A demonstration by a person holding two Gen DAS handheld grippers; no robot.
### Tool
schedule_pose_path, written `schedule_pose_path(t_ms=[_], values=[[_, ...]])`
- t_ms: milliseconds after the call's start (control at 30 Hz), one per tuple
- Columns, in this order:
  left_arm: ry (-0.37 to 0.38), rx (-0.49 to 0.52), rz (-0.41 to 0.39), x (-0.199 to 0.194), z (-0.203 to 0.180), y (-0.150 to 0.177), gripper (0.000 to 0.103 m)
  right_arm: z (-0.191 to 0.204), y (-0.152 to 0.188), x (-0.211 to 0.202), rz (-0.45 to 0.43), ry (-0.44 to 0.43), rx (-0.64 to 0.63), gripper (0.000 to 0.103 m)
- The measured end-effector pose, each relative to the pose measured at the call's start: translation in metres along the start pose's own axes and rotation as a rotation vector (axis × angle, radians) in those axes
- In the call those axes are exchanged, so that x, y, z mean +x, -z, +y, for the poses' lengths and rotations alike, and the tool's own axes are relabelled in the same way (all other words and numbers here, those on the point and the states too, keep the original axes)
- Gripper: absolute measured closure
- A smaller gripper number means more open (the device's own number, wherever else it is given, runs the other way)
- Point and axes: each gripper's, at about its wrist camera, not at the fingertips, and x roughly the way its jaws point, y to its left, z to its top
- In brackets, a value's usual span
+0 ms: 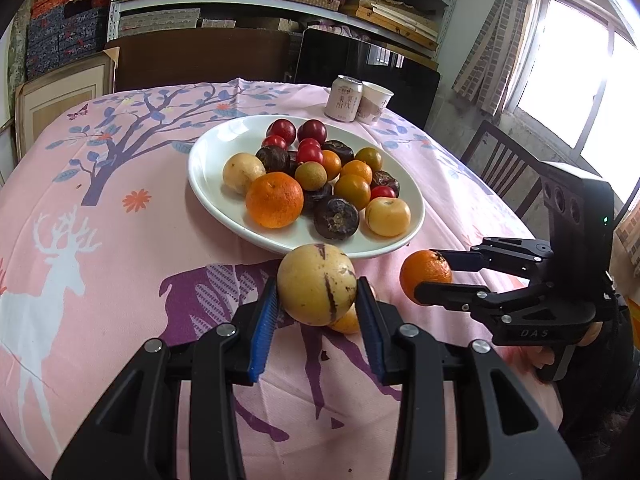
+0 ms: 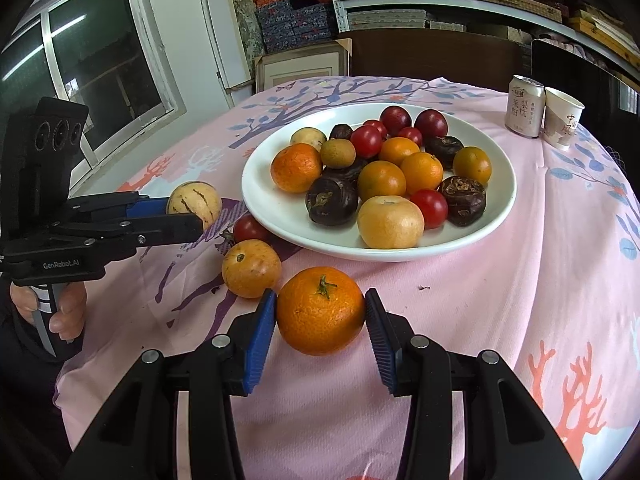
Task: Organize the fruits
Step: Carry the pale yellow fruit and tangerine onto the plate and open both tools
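My left gripper [image 1: 317, 306] is shut on a pale yellow striped melon [image 1: 316, 284], held just in front of the white plate [image 1: 208, 184]; it also shows in the right wrist view [image 2: 194, 202]. My right gripper [image 2: 320, 316] is shut on a mandarin orange [image 2: 321, 310], seen to the right in the left wrist view [image 1: 425, 276]. The plate [image 2: 496, 208] holds several oranges, red tomatoes, dark water chestnuts and yellow fruits. A yellow-orange fruit [image 2: 251, 268] and a red tomato [image 2: 250, 229] lie on the cloth by the plate's near-left rim.
A drink can [image 1: 344, 98] and a paper cup [image 1: 374, 102] stand behind the plate. The round table has a pink patterned cloth [image 1: 120, 280]. A wooden chair [image 1: 500, 160] stands at the right. Shelves with boxes fill the back wall.
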Motion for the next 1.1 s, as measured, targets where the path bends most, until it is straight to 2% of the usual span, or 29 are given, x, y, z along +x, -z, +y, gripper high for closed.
schedule_pose_path(t_ms=[700,900,1100], values=[[-0.045,0.017,0.002,0.002,-0.003,0.004,0.065,-0.016,0.011,-0.019,-0.044,0.017,0.092,0.058],[-0.012,-0.036,-0.011,-0.010,0.010,-0.010,0.065,-0.029,0.000,-0.043,-0.144,0.032,0.178,0.058],[-0.066,-0.038,-0.037,-0.013,0.021,-0.055,0.065,-0.045,-0.042,-0.065,-0.280,0.126,0.229,0.058]])
